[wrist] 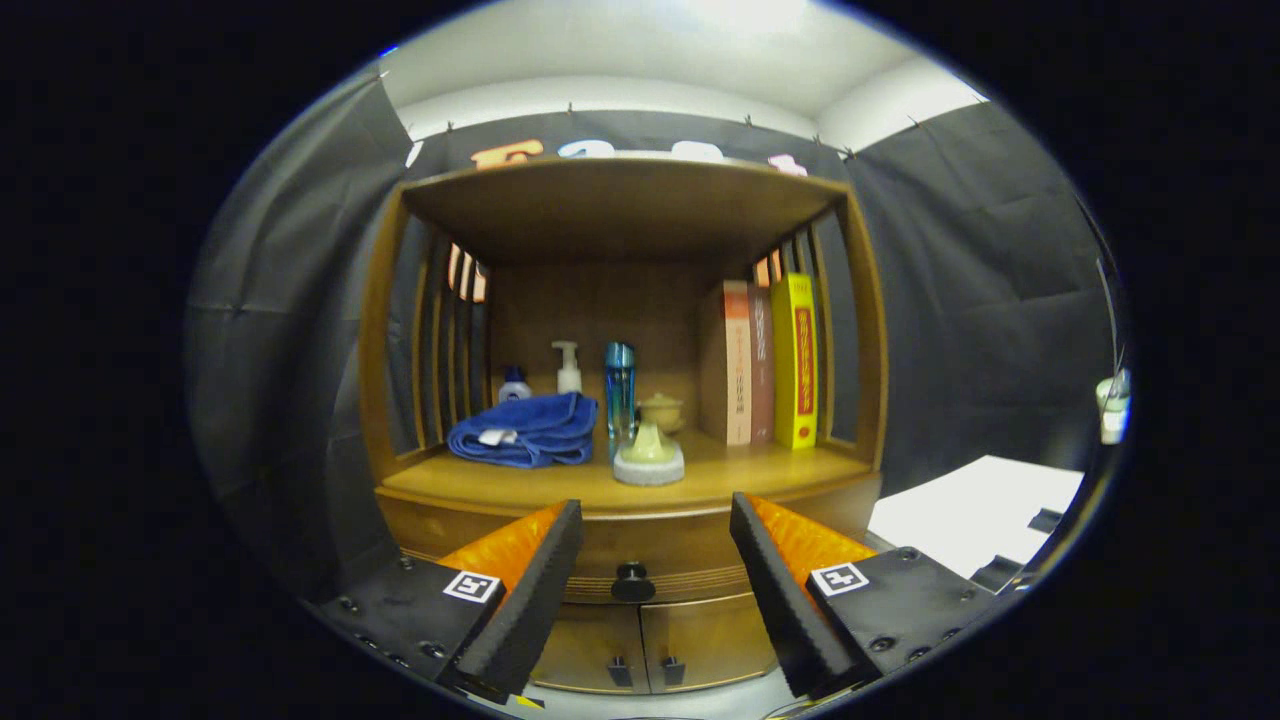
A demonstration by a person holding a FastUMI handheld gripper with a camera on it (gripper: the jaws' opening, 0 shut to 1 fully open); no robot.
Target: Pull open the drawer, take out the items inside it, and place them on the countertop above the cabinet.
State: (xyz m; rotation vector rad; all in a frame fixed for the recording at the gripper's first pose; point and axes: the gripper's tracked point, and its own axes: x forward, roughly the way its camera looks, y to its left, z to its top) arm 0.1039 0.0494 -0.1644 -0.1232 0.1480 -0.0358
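Gripper (pixel 655 570), low in the frame, is spread wide and grasps nothing, its fingers flanking the drawer knob (pixel 632 581) beyond them, seemingly lined up to grip it. Drawer (pixel 660 548) sits closed at lower centre under the countertop (pixel 760 478).

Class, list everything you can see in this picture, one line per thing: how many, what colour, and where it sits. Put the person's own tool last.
cabinet: one, brown wood, open shelf above a drawer and two small doors.
drawer knob: one, black, on the closed drawer, between the gripper's fingers and beyond them.
towel: one, blue, folded, on the countertop at the left.
small bottle: one, white with a blue cap, behind the towel.
pump bottle: one, white, behind the towel.
tall bottle: one, blue, mid-shelf.
round dish: one, pale grey-green, front of the countertop.
small pot: one, yellowish, behind the dish.
books: three, tan, brown, yellow, upright at the right.
white table: one, right of the cabinet.
gripper: one, open, facing the knob.
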